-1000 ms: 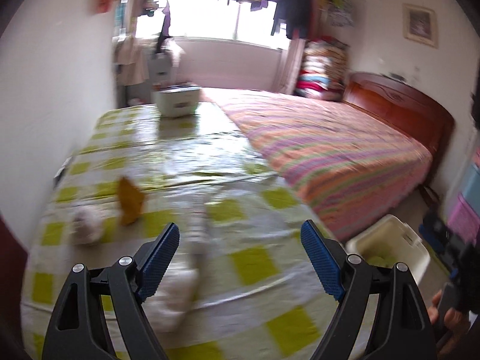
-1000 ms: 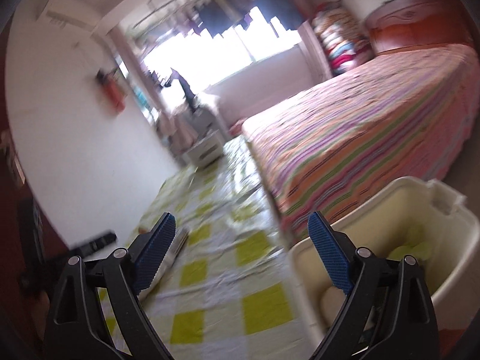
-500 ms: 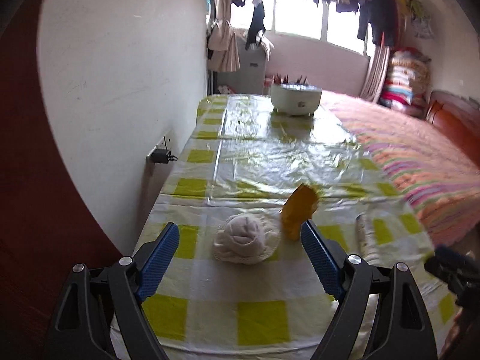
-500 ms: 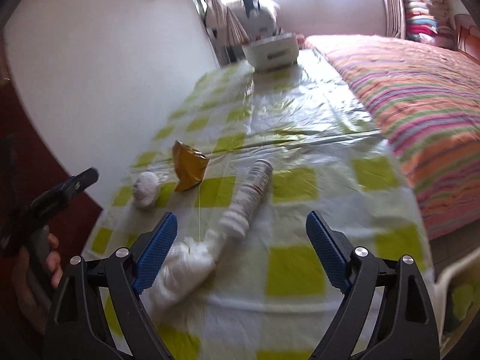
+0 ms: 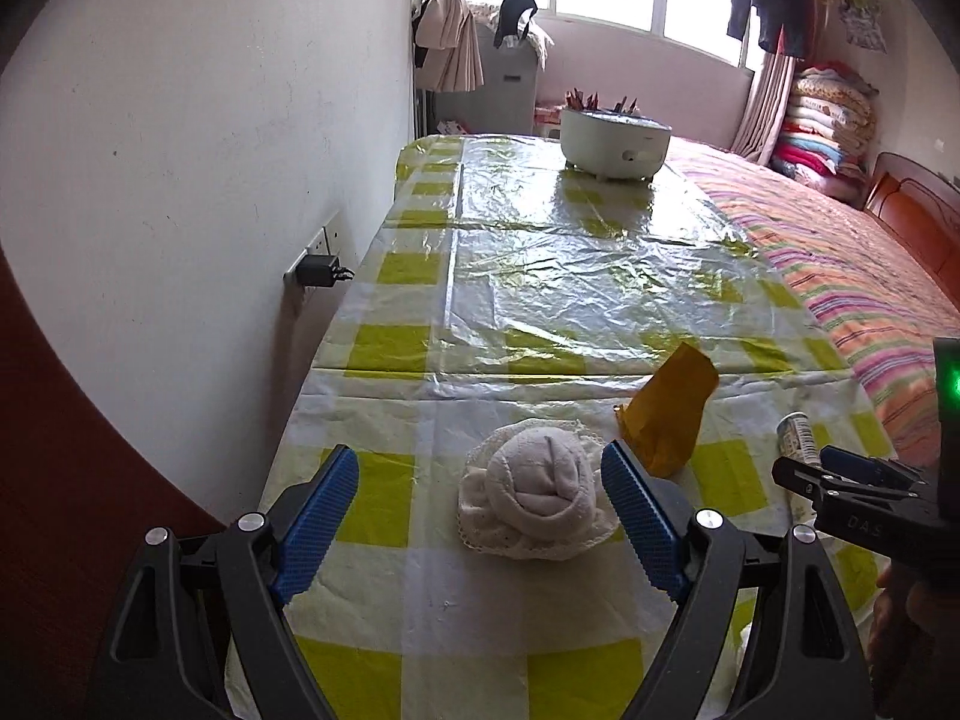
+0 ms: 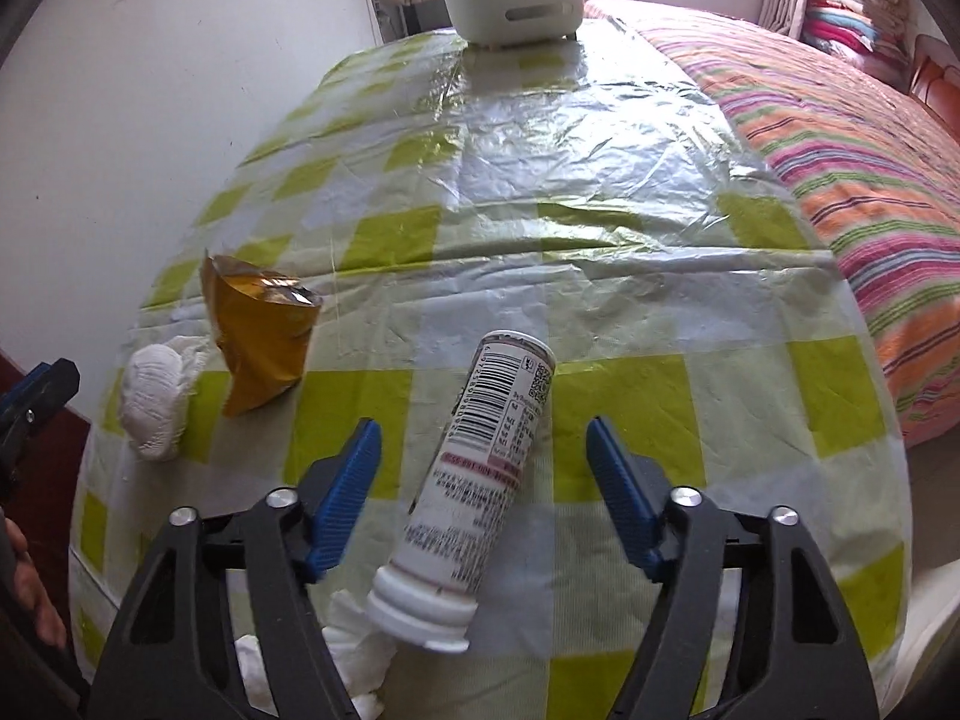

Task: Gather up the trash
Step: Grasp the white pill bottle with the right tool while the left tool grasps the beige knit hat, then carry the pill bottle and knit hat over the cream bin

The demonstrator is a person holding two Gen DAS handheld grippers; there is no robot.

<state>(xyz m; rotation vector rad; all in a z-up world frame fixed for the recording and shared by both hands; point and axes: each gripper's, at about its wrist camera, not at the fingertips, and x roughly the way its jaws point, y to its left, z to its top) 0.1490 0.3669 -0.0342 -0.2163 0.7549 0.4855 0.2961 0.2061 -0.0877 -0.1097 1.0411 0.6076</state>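
- Left wrist view: left gripper (image 5: 480,510) spread wide, nothing between the pads touching them; it hangs low over the near end of the table (image 5: 540,276).
- White wad (image 5: 537,501) lies on the table just ahead of the gripper, between the two fingers but nearer the right one; its lacy edge sits just beside the right pad, contact cannot be told.
- Yellow wrapper (image 5: 669,411) stands tilted just beyond the right fingertip, close behind and to the right of the wad.
- Tube (image 5: 797,431) is only partly seen farther right, its end peeking out above the right gripper (image 5: 840,474), which enters from the right edge; its jaw state cannot be told from this view.
- White pot (image 5: 615,144) stands far ahead at the other end of the table; the bed (image 5: 870,276) runs along the table's right side; a wall plug (image 5: 321,270) sits ahead on the left.
- Right wrist view: right gripper (image 6: 483,480) spread wide, pinching nothing.
- Tube (image 6: 480,480) lies on its side between the fingers, clear of both pads, capped end toward the camera, far end pointing ahead and slightly right.
- Crumpled tissue (image 6: 354,648) lies under the left finger, beside the tube's cap.
- Wrapper (image 6: 258,330) sits ahead and left of the gripper; wad (image 6: 157,399) just left of it, the two touching or nearly so.
- Left gripper (image 6: 30,402) tip shows at the far left edge.
- Pot (image 6: 516,0) far ahead; bed (image 6: 840,150) to the right of the table (image 6: 570,150).
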